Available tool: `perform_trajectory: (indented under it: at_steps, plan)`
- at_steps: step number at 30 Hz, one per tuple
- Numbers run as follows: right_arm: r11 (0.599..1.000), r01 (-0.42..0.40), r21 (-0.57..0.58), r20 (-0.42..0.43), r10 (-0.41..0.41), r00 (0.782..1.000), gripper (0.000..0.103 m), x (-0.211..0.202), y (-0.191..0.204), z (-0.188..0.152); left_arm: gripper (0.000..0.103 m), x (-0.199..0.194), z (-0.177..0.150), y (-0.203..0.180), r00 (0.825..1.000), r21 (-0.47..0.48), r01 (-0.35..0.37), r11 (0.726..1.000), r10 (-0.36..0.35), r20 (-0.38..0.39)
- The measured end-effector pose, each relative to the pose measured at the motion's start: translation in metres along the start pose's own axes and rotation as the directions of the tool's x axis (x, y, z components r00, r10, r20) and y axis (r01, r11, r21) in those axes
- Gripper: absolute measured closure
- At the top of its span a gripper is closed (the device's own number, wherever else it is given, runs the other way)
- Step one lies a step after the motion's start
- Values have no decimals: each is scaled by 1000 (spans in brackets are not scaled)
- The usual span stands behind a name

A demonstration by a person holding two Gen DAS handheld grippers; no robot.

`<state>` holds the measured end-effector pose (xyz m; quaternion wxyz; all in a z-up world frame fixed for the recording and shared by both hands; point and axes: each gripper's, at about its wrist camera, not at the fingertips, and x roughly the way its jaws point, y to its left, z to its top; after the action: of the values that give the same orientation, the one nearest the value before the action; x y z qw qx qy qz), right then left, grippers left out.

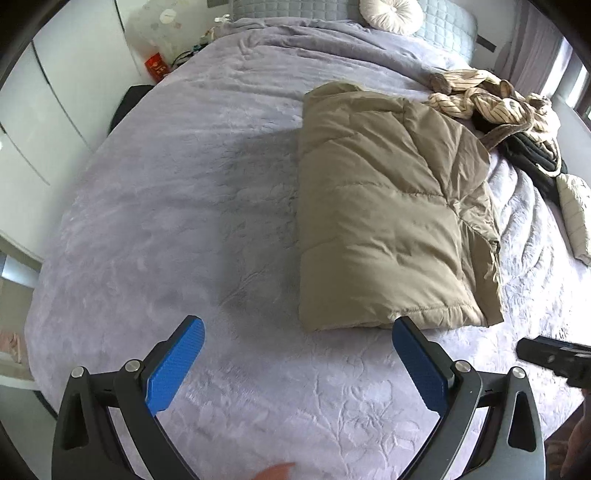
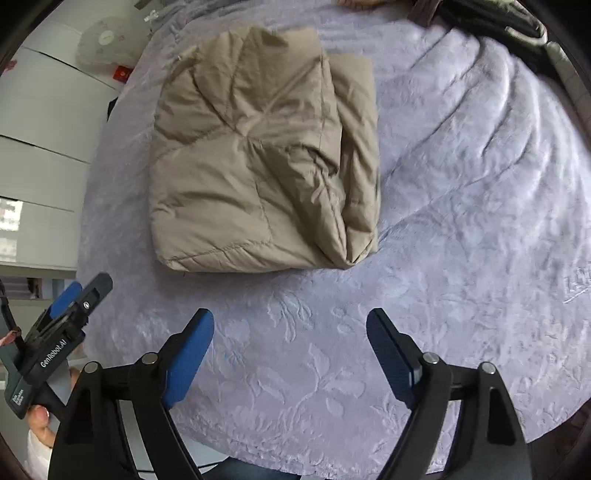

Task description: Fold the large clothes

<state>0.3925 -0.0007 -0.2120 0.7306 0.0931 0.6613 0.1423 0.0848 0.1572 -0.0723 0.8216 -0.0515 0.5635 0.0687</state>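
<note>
A tan quilted jacket was laid, already folded into a thick rectangular bundle, on the lilac bed cover, at the centre right of the left wrist view and the upper centre of the right wrist view. It was judged to have been set there in the open part of the bed so that it could be kept apart from the unfolded pile of clothes heaped at the upper right of the left wrist view. The bundle's long axis was seen to run from the lower edge of the frame toward the top, up the bed toward the round cushion; the layered open edges were turned to the right, the smooth folded edge to the left.

The left claw was held with its blue pads spread wide and nothing between them, at the lower centre, clear of the jacket. The right claw was likewise held spread and empty above bare cover, below the bundle. Both were judged to have been let go because this fold looked complete.
</note>
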Motion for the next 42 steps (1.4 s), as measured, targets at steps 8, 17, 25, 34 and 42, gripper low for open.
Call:
perform_trajectory:
  at_steps: [8,17,25,34,42]
  plan:
    - [995,99,-22,189,-93,978,13,-55,16,2,1,-35,-2,-1,999,9,-24,1000,23,29]
    - [976,213,-33,273,-196,942,13,-100,39,2,1,-80,7,-6,996,25,-6,1000,4,86]
    - [969,245,-19,311,-227,923,13,-125,52,-7,1,-111,6,-9,992,36,1,999,-5,126]
    - [961,265,-79,378,-217,900,13,-141,70,-19,1,-122,3,-10,991,35,0,999,-5,132]
    - [954,283,-95,398,-224,890,13,-145,78,-24,1,-132,-3,-10,990,34,-5,999,1,140]
